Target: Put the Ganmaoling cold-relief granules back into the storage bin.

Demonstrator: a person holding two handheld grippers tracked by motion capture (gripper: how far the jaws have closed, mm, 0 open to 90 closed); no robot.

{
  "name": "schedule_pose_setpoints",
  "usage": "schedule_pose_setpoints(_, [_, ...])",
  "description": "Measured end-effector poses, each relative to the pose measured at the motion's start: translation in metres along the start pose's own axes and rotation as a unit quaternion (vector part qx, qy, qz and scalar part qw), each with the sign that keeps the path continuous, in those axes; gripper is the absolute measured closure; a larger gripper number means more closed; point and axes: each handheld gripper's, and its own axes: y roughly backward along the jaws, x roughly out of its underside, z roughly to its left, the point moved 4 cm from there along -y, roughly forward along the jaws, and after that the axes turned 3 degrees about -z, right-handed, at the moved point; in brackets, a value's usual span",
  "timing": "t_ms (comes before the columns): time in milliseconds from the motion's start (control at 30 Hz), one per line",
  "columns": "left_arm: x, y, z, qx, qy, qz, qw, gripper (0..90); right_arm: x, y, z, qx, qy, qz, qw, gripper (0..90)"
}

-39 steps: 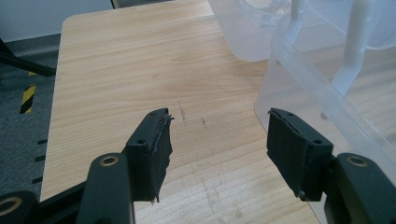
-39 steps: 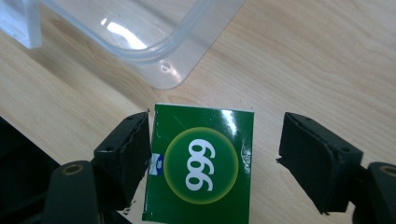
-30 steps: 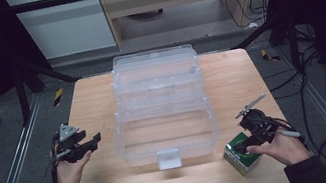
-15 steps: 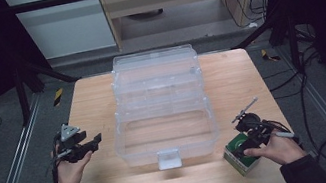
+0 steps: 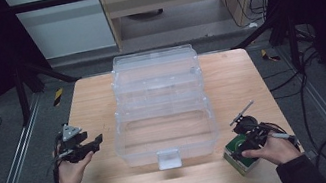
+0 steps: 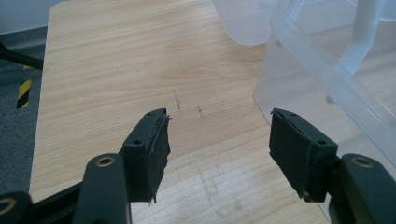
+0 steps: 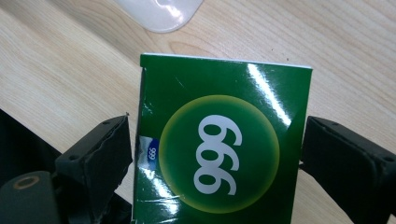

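Observation:
A green box marked "999" (image 7: 219, 149) lies flat on the wooden table (image 5: 92, 104) near its front right corner, and from above the green box (image 5: 236, 158) peeks out beside the hand. My right gripper (image 7: 217, 154) is open, one jaw close along each side of the box. From above, the right gripper (image 5: 240, 149) points down at it. My left gripper (image 6: 218, 144) is open and holds nothing, hovering over bare wood left of the clear plastic toolbox (image 6: 327, 70). Seen from overhead, the left gripper (image 5: 95, 142) sits at the table's left.
The clear toolbox (image 5: 161, 107) stands in the table's middle with its tiers spread open and a latch (image 5: 169, 159) hanging at the front. A corner of clear plastic (image 7: 161, 11) shows beyond the green box. Dark frame posts and cables ring the table.
My right gripper has dropped slightly lower over the green box. The left gripper and the toolbox have stayed put.

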Motion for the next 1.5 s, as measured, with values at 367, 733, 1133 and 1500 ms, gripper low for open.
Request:
schedule_pose_setpoints(367, [0.001, -0.002, -0.001, 0.001, -0.002, 0.003, 1.0000, 36.8, 0.003, -0.009, -0.002, -0.007, -0.005, 0.014, 0.9999, 12.7])
schedule_pose_setpoints(733, [0.002, -0.002, -0.001, 0.000, -0.004, 0.007, 1.0000, 36.5, 0.002, -0.010, -0.001, -0.004, -0.023, 0.021, 0.9995, 15.1])
schedule_pose_setpoints(1133, [0.002, -0.003, 0.000, -0.001, -0.004, 0.009, 1.0000, 36.4, 0.002, -0.007, -0.004, 0.002, -0.012, 0.024, 0.9996, 16.9])
schedule_pose_setpoints(1500, [0.002, -0.003, -0.001, 0.000, -0.004, 0.009, 1.0000, 36.3, -0.002, 0.014, -0.009, 0.000, 0.001, -0.005, 1.0000, 17.1])
